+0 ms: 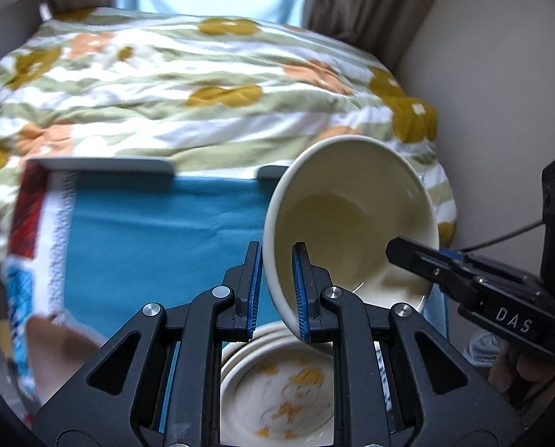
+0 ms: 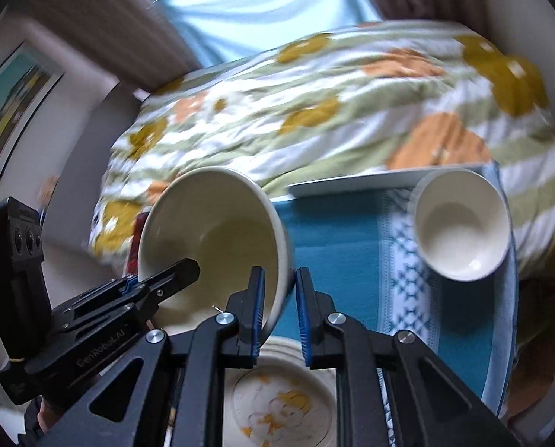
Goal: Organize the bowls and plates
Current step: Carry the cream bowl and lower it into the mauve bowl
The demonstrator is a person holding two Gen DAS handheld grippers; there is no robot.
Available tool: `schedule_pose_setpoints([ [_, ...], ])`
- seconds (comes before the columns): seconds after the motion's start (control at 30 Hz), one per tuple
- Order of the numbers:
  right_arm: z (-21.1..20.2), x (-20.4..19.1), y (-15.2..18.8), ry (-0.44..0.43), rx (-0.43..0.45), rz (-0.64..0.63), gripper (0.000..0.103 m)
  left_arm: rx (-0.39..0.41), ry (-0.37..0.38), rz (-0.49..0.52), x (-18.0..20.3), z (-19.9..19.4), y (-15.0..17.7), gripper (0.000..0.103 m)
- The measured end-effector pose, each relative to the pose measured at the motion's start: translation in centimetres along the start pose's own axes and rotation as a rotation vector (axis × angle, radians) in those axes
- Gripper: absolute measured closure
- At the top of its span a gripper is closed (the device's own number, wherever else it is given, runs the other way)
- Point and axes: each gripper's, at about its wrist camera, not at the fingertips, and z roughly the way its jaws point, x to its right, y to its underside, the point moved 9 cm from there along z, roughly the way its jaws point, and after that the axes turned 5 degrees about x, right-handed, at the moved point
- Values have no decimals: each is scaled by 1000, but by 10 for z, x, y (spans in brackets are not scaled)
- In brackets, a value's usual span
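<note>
Bowl (image 1: 351,219) time: I hold the big cream bowl up in the air with both tools. My left gripper (image 1: 277,290) pinches the bowl's wall near the bottom middle of the left view, one pad inside and one outside. My right gripper (image 2: 280,309) pinches the opposite side of the rim the same way, at the bottom middle of the right view. The bowl hangs tilted, with its open mouth facing the flowery blanket (image 1: 203,85).

Under it, at the bottom of both views, sits a stack of plates (image 1: 277,398) with yellow marks on the top one. A small white bowl (image 2: 461,223) rests on the blue cloth (image 1: 158,231) at the right of the right view.

I think I should keep both pinches tight and move both hands together, so the bowl does not twist or slip. I should go slowly and set it down flat, maybe by the small bowl.
</note>
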Motion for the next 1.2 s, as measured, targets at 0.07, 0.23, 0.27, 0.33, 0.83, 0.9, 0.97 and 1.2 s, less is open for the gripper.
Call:
schedule_pose_setpoints([
  [0.07,-2,-22,5,-18,-7,-53,87,16,-39,-33,-19,-23,11,89],
  [0.23,3,-83,27,-90,-36,-149,87,36,-113,-119,-71,-66,41,89],
  [0.27,6,-95,35,-103,-47,-159,87,38,-128,-134,-84,-76,48,89],
  [0.33,13,-115,48,-122,-71,-173,87,38,-154,-155,-107,-89,62,89],
  [0.83,106,-197,146,-74,-219,-103,88,-124,-131,-153,-243,-83,137,89],
  [0.9,118,-194,158,-49,-241,-81,88,-150,-130,-132,-248,-72,144,89],
  [0.97,128,-192,168,-25,-257,-65,88,-179,-129,-108,-254,-61,153,89],
  [1.2,145,-187,181,20,-267,-29,88,-238,-113,-45,-267,-33,164,89],
])
